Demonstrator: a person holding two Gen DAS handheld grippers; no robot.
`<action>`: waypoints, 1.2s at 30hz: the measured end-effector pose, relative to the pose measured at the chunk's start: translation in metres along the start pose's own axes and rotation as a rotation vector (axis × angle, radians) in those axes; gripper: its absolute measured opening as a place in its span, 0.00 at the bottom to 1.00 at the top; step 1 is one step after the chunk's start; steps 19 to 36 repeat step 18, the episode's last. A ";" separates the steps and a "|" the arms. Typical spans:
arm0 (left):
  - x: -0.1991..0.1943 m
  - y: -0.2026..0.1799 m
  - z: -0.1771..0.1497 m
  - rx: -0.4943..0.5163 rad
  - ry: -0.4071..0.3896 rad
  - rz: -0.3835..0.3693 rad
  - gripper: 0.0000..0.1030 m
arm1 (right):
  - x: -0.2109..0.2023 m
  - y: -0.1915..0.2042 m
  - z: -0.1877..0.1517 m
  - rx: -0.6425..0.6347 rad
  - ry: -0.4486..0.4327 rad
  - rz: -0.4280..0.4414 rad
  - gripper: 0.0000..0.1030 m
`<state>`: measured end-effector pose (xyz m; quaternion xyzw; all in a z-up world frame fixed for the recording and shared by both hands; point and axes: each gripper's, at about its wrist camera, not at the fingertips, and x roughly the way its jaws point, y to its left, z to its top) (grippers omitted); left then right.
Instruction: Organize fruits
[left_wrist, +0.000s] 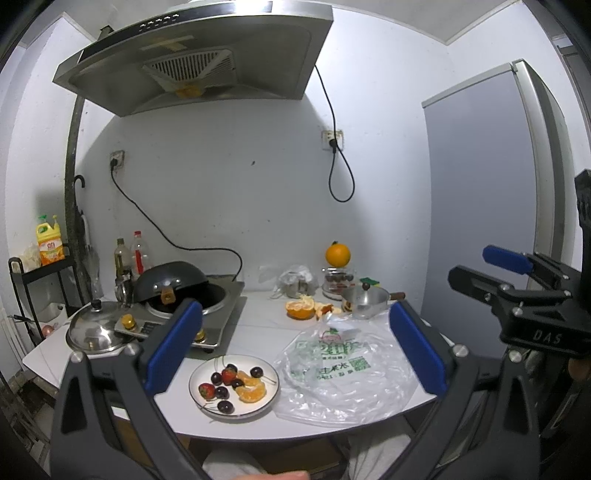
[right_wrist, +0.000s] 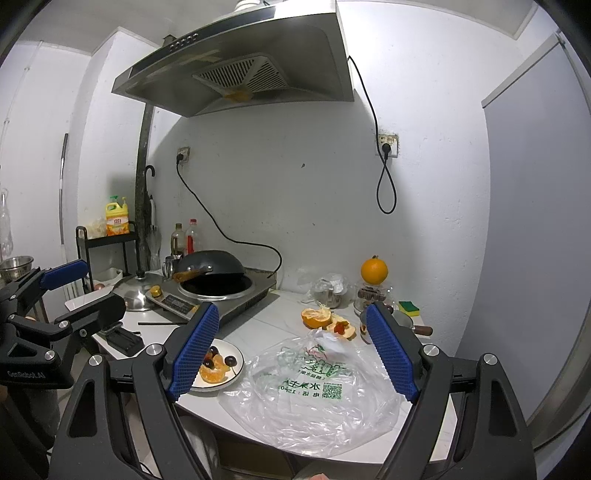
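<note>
A white plate (left_wrist: 267, 398) at the table's front holds cherries, two strawberries and orange segments (left_wrist: 252, 389); it also shows in the right wrist view (right_wrist: 232, 373). A half-peeled orange (left_wrist: 300, 309) lies further back on its peel, also seen in the right wrist view (right_wrist: 316, 317). A whole orange (left_wrist: 337, 254) sits on a jar at the back. My left gripper (left_wrist: 295, 350) is open and empty, held above the front of the table. My right gripper (right_wrist: 295, 354) is open and empty above the plastic bag; it also shows at the right in the left wrist view (left_wrist: 480, 267).
A clear plastic bag (left_wrist: 347, 373) with green print lies flat right of the plate. An induction cooker with a black wok (left_wrist: 177, 284) and a steel lid (left_wrist: 94, 328) stand at the left. A small steel pot (left_wrist: 364, 301), a jar and a sponge stand at the back right.
</note>
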<state>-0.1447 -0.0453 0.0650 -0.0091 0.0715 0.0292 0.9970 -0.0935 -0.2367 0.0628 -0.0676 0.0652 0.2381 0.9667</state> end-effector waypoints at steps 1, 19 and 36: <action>0.000 0.000 0.000 0.000 0.000 0.001 0.99 | 0.000 0.000 0.000 0.000 0.000 0.000 0.82; 0.004 0.002 -0.001 -0.011 0.008 -0.018 0.99 | 0.000 0.000 -0.001 0.001 0.001 0.001 0.82; 0.004 0.002 -0.001 -0.011 0.008 -0.018 0.99 | 0.000 0.000 -0.001 0.001 0.001 0.001 0.82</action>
